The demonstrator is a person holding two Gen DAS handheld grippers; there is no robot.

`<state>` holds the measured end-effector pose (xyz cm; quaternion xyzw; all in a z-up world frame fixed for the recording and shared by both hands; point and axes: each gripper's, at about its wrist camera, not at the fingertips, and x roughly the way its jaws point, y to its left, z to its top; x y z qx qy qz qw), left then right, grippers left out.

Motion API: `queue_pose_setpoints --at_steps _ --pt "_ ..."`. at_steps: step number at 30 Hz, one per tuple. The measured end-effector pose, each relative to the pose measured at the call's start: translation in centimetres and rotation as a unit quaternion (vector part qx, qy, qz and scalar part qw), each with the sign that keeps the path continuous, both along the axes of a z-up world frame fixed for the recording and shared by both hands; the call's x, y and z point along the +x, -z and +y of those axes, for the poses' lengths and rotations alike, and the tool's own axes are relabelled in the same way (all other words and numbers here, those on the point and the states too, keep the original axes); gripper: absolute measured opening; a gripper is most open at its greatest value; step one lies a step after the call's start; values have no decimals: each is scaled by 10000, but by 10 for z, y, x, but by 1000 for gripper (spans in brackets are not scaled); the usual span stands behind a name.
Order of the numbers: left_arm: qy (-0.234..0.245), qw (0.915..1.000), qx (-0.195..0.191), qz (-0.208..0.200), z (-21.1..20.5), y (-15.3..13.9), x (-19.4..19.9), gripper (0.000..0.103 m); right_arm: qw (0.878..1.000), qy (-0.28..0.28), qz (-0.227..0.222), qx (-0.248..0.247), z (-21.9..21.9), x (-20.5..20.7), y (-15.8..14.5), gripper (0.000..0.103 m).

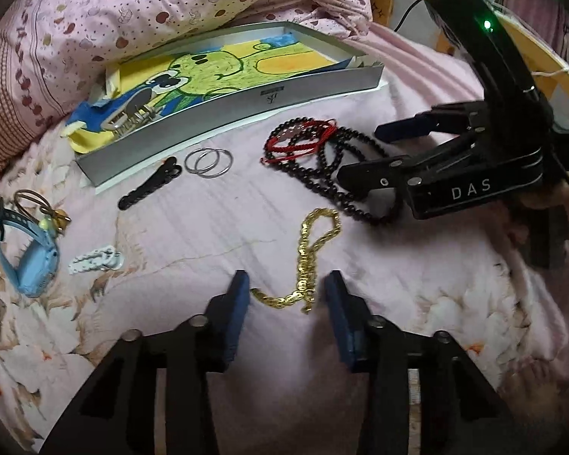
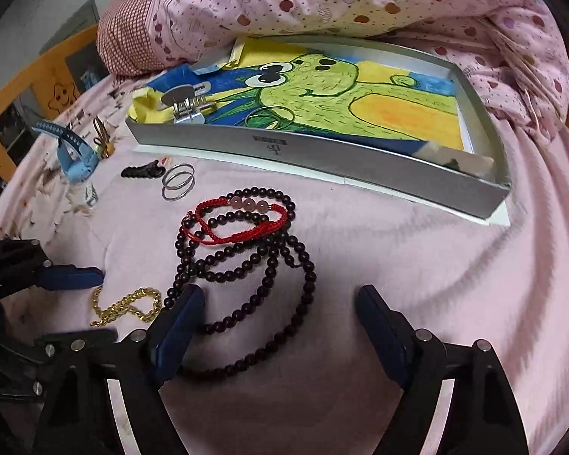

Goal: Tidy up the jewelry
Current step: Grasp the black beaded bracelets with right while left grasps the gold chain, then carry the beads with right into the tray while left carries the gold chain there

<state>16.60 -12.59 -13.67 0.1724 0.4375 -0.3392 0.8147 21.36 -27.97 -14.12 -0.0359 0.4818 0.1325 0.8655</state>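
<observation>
On a pink bedspread (image 1: pixel 216 227), the left hand-held gripper (image 1: pixel 286 284) spreads its fingers around a gold chain (image 1: pixel 309 254); the right hand-held gripper (image 2: pixel 280 303), fingers apart, straddles dark prayer beads (image 2: pixel 246 261) under a red cord bracelet (image 2: pixel 231 223), before a silver box (image 2: pixel 322 159).

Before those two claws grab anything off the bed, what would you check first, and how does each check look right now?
1. Left gripper open: ok.
2. Gold chain between its fingers: ok, its lower end lies there.
3. Right gripper open: ok.
4. Dark bead necklace free to lift alone: not ok, the red cord bracelet lies across it.
5. Room in the grey box: ok, bare drawing visible.
6. Fingers touching the chain: cannot tell.
</observation>
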Motion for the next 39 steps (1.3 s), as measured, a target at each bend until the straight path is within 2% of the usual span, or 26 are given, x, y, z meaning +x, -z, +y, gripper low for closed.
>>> queue_pose_setpoints --at_steps 5,7,12,16,22,24,29,32,39 --pt "-218 9998 11 11 6 1 5 14 9997 -13 -83 -228 7 -5 2 67" --pt "-290 9995 -47 71 8 1 8 14 9996 15 -106 -245 8 -8 1 59" --pt "-457 9988 -127 126 13 -2 7 14 9996 9 -99 -260 13 -19 -2 32" --pt "-535 9984 -143 124 13 -3 6 14 9999 53 82 65 15 -33 -3 13" --pt "-637 9977 -193 113 15 -5 3 14 9987 148 248 428 18 -55 -3 7" --pt "-726 9969 -300 96 19 -7 2 14 9989 260 95 378 18 -64 -7 6" --pt "-890 9949 -449 -124 23 -19 -3 13 9972 579 -472 -74 13 -84 -26 6" --pt "-960 9937 -526 -250 23 -26 -7 13 9921 749 -948 -338 5 -90 -49 6" --pt "-1078 9901 -750 -501 24 -47 -10 13 9804 766 -1738 -531 -3 -92 -91 6"
